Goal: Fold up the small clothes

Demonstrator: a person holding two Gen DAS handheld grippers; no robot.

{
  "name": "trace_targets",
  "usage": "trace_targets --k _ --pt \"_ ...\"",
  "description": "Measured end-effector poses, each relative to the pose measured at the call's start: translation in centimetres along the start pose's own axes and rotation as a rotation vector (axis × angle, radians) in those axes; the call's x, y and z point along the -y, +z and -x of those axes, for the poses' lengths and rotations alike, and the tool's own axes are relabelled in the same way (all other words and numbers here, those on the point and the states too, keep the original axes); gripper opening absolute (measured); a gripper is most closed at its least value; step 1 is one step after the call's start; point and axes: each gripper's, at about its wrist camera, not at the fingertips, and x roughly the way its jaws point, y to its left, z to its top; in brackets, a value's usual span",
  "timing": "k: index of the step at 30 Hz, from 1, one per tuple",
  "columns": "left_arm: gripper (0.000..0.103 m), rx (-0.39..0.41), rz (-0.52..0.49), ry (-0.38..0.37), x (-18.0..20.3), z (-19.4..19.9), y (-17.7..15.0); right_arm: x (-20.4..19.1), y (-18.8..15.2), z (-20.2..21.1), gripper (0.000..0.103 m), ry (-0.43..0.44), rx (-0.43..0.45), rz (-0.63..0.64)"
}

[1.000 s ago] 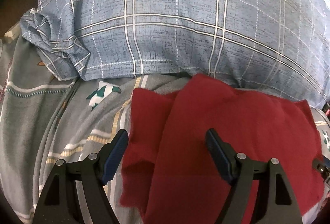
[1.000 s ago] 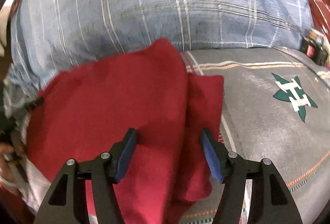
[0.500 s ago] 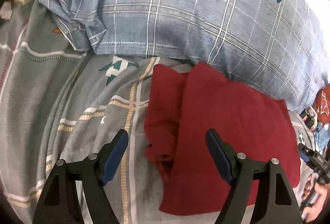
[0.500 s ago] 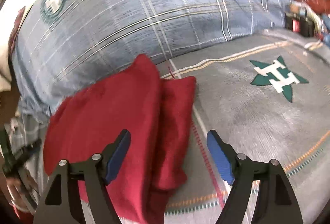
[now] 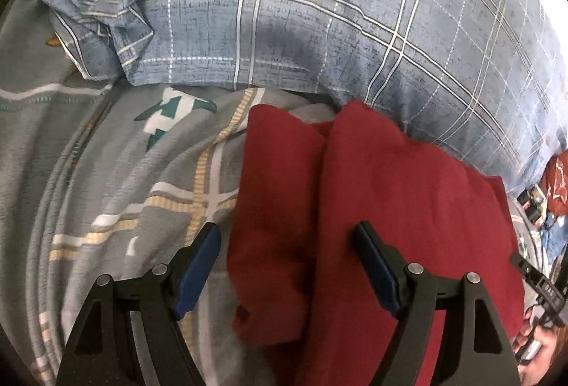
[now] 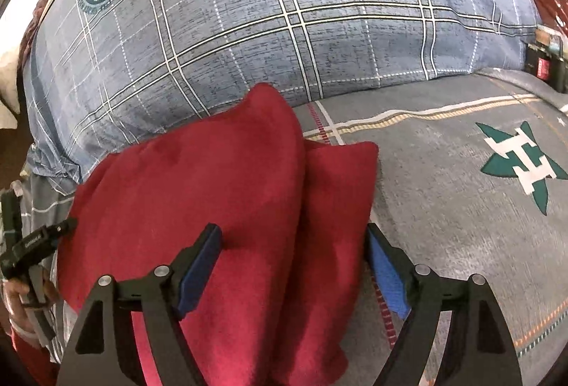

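Note:
A folded red garment [image 5: 372, 201] lies on the grey patterned bedsheet [image 5: 106, 173], its far corner against a blue plaid pillow [image 5: 319, 13]. It also shows in the right wrist view [image 6: 220, 194]. My left gripper [image 5: 287, 244] is open and empty, hovering over the garment's left folded edge. My right gripper [image 6: 294, 244] is open and empty, over the garment's right folded edge. The right gripper's body shows at the left view's right edge [image 5: 539, 283], and the left gripper's body at the right view's left edge [image 6: 32, 244].
The pillow [image 6: 284, 13] runs along the back. A crumpled blue plaid cloth [image 5: 92, 6] lies at the far left. Small dark items [image 6: 543, 63] and something red [image 5: 557, 180] sit at the far right of the bed.
Both grippers have moved closer to the garment again after pulling back, and stay open. The garment lies still.

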Motion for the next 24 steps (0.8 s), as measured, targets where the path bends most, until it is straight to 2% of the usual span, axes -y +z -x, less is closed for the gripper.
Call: trace_targets --k 2,3,4,5,7,8,9,11,16,20,21,24 --pt "0.077 0.003 0.017 -0.014 -0.4 -0.5 0.2 0.1 0.1 0.0 0.080 0.004 0.008 -0.014" --pt "0.073 0.007 0.019 -0.017 -0.4 -0.5 0.3 0.1 0.3 -0.2 0.075 0.006 0.011 -0.017" --pt "0.058 0.011 0.022 -0.027 -0.4 -0.6 0.3 0.1 0.3 -0.1 0.070 0.007 0.013 -0.018" --pt "0.050 0.006 0.023 -0.049 -0.3 -0.6 0.3 0.1 0.3 -0.1 0.059 -0.001 0.018 -0.015" --pt "0.025 0.019 -0.002 -0.047 0.3 -0.3 0.3 0.0 0.3 0.1 0.038 0.000 0.027 -0.008" --pt "0.021 0.026 -0.027 -0.039 0.8 0.0 0.2 -0.1 0.4 0.1 0.026 0.003 0.028 -0.005" --pt "0.018 0.032 -0.040 -0.032 1.2 0.3 0.1 -0.1 0.4 0.3 0.023 0.004 0.036 -0.004" --pt "0.015 0.053 -0.049 -0.022 1.9 1.2 -0.2 -0.5 0.5 1.0 0.020 0.009 0.059 0.005" --pt "0.014 0.106 -0.017 -0.134 2.2 6.3 -0.9 -1.5 1.1 4.8 0.016 0.086 0.150 0.002" --pt "0.014 0.144 -0.048 -0.149 2.8 11.6 -2.3 -2.7 0.9 8.2 0.014 0.146 0.178 0.023" --pt "0.015 0.157 -0.056 -0.148 2.7 12.9 -2.8 -2.9 0.7 9.1 0.006 0.153 0.186 0.027" --pt "0.015 0.141 -0.033 -0.153 1.6 14.9 -4.6 -2.3 0.2 12.0 0.001 0.195 0.210 0.013"
